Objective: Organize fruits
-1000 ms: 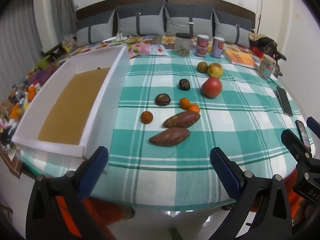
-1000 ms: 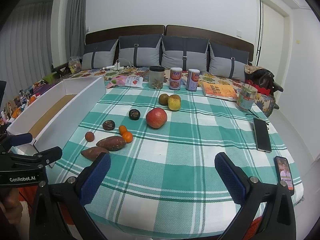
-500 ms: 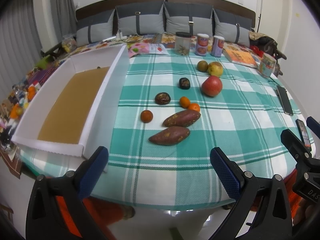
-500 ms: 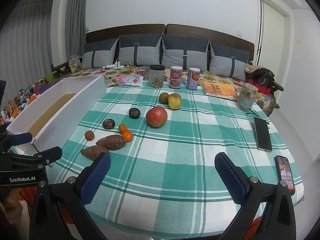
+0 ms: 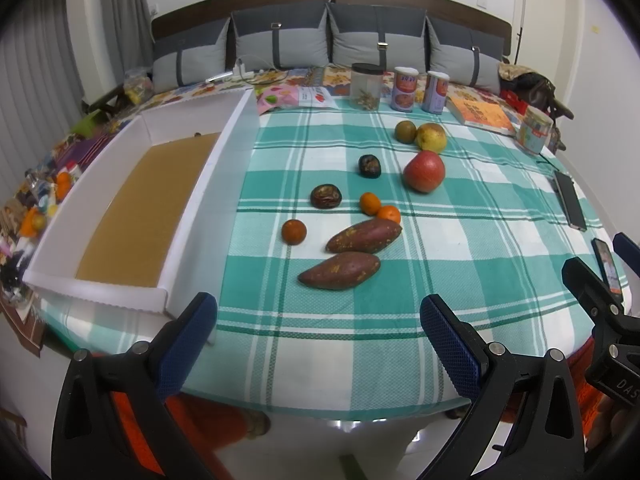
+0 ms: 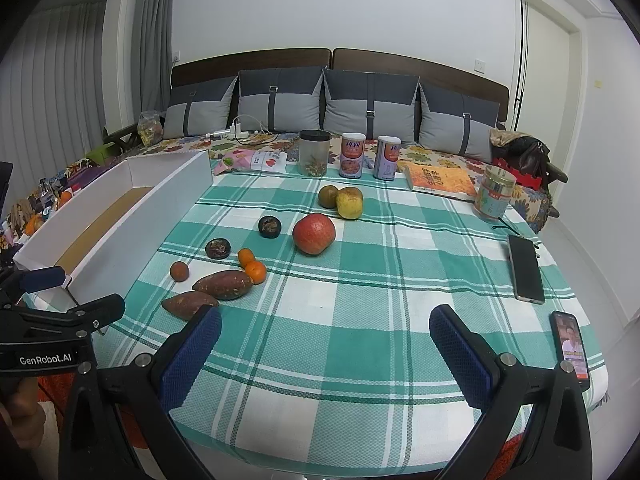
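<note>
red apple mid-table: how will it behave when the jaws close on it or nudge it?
The red apple is round and rests free on the flat checked cloth, so a nudge would probably roll it. Its skin looks smooth and glossy, so it may slip in an off-centre pinch. It is the biggest fruit there and probably heaviest, so it likely needs wide-open jaws.

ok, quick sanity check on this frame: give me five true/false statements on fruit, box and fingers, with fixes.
1. The white box already holds the red apple. False: the red apple sits on the tablecloth.
2. Two sweet potatoes lie side by side on the cloth. True.
3. The left gripper is clamped on an orange. False: its fingers are apart, holding nothing.
4. The right gripper is open. True.
5. The two phones lie inside the box. False: both lie on the cloth.
</note>
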`<state>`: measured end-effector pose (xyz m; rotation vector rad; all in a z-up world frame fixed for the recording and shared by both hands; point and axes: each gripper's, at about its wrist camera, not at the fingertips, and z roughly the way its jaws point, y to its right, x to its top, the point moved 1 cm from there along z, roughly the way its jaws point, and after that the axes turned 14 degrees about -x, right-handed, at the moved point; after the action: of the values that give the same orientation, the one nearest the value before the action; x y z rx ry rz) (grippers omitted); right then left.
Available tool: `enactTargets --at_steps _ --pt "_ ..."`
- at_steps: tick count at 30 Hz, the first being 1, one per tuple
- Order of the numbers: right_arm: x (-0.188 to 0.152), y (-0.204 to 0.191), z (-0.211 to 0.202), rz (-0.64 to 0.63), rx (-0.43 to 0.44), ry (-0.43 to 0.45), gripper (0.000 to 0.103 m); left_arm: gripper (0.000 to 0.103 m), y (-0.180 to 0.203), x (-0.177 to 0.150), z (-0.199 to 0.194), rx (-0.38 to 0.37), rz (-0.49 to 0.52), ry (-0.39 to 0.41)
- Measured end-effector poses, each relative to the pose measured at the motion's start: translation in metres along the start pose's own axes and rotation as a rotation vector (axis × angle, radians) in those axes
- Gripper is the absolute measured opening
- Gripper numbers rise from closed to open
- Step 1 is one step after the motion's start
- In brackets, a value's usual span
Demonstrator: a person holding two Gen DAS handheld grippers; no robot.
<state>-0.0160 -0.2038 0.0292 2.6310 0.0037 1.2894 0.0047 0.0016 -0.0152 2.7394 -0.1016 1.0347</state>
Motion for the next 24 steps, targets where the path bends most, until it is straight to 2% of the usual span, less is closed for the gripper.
enactTargets --at_steps 8,17,24 --pt "-0.002 0.0 0.001 -0.002 0.001 0.006 0.103 0.102 -0.007 -0.003 0.003 -0.013 -0.02 -0.006" --pt "-0.006 0.008 0.006 0.025 0.0 -0.006 0.103 0.102 -0.017 -0.014 0.019 -0.094 -0.07 -0.062" --pt "-0.012 0.011 0.016 0.024 0.001 -0.028 0.103 0.102 -0.003 -0.016 0.024 -0.095 -0.023 -0.07"
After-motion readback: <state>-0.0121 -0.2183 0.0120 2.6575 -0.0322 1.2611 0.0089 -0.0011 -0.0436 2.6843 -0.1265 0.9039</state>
